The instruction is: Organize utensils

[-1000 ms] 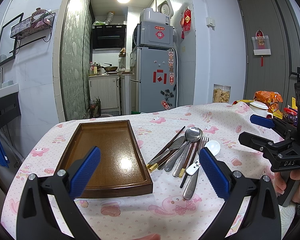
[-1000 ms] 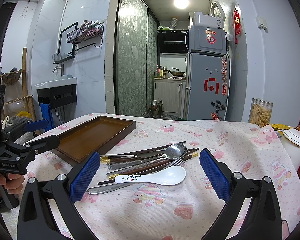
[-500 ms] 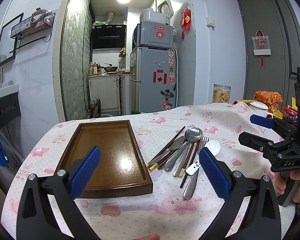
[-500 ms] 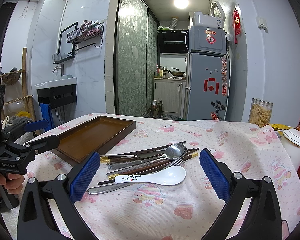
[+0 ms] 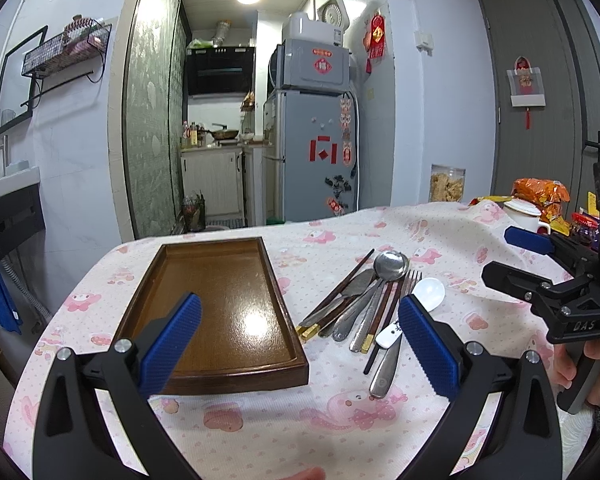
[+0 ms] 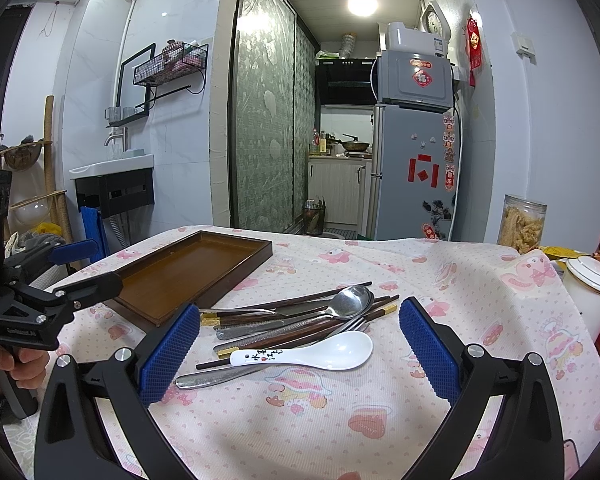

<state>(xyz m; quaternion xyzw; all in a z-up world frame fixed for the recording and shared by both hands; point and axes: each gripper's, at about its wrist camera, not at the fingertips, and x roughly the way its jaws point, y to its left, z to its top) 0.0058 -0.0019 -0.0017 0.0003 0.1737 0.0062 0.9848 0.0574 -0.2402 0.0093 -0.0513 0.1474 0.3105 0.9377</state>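
Both held above the tablecloth (image 6: 440,280): left gripper (image 5: 300,344) and right gripper (image 6: 300,350), fingers spread wide, empty. Utensils (image 6: 296,320) piled just right of the bare wooden tray (image 5: 216,304).

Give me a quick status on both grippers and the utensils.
Left gripper open, right gripper open, both empty. Utensil pile on the tablecloth, beside the wooden tray, nothing in it. Nothing blocking.

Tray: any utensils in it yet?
No, the tray holds nothing; the utensils all lie on the tablecloth beside it.
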